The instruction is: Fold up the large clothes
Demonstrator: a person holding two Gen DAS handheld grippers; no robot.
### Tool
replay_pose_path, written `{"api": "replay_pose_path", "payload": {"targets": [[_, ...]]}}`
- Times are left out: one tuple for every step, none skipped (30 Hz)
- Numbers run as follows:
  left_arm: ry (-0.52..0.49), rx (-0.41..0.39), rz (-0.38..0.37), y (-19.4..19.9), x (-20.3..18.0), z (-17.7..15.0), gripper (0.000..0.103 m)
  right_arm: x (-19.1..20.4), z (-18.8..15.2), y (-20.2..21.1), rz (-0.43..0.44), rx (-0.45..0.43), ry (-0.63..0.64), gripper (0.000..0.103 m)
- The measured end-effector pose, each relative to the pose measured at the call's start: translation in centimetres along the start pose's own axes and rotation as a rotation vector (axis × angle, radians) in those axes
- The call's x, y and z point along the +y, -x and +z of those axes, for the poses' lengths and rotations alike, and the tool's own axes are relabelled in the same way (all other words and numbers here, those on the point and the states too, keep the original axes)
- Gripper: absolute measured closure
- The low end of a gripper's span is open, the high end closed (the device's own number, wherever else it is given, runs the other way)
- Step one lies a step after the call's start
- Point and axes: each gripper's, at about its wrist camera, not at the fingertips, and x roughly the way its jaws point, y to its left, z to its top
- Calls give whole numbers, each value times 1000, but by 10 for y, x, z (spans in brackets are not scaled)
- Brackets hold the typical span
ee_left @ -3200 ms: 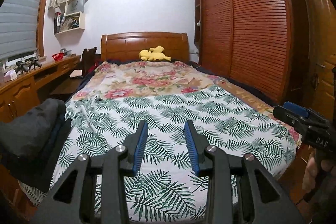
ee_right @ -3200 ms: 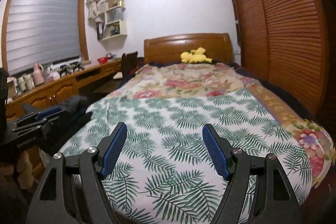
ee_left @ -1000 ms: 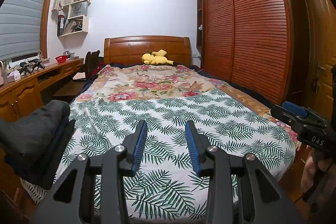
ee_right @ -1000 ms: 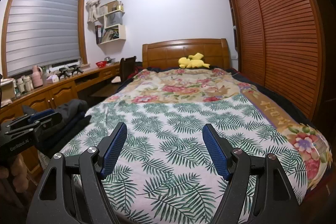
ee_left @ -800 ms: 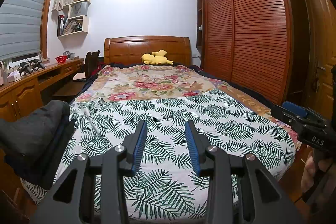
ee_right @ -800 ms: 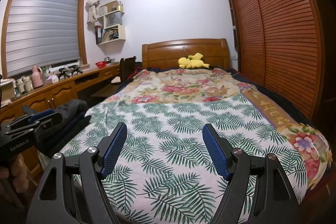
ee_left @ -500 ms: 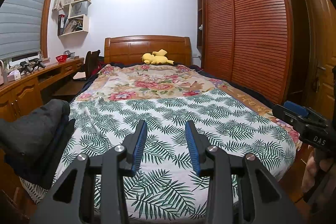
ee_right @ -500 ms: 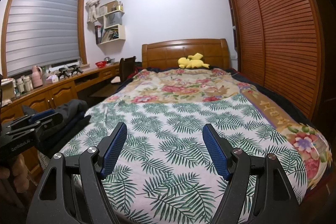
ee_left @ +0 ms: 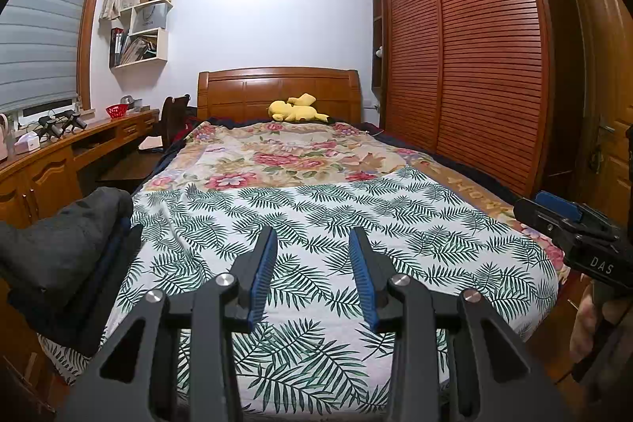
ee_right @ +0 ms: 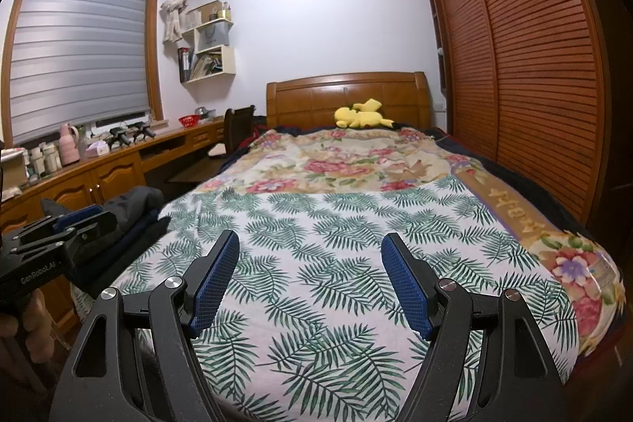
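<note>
A pile of dark grey and navy clothes [ee_left: 59, 236] lies bunched at the left edge of the bed, also visible in the right wrist view [ee_right: 134, 204]. My left gripper [ee_left: 313, 230] hovers over the leaf-print sheet [ee_left: 395, 224], open with a narrow gap and nothing between its blue pads. My right gripper [ee_right: 310, 236] stands open wider over the same sheet, also empty. Each view catches the other gripper at its edge: the right gripper [ee_left: 573, 228] at the right, the left gripper [ee_right: 59, 228] next to the clothes pile.
A floral blanket [ee_left: 285, 153] covers the far half of the bed, with a yellow plush toy [ee_left: 296, 109] at the wooden headboard. A slatted wardrobe [ee_left: 474, 66] lines the right side. A long wooden desk [ee_right: 99, 169] and a chair [ee_right: 237, 125] run along the left.
Since the oldest frames both views have shifted slightly. Over the last second nothing has moved and both grippers keep the same gap.
</note>
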Motion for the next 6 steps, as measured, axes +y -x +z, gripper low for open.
{"api": "replay_pose_path", "payload": {"targets": [[0, 0, 1, 0, 0, 0, 67, 0, 0, 0, -1, -1, 0, 27], [-1, -1, 1, 0, 0, 0, 67, 0, 0, 0, -1, -1, 1, 27], [-1, -1, 2, -1, 0, 0, 67, 0, 0, 0, -2, -1, 0, 27], [0, -1, 3, 0, 0, 0, 67, 0, 0, 0, -3, -2, 1, 27], [0, -1, 2, 0, 1, 0, 67, 0, 0, 0, -5, -3, 1, 27], [0, -1, 3, 0, 0, 0, 67, -1, -1, 0, -7, -4, 1, 27]]}}
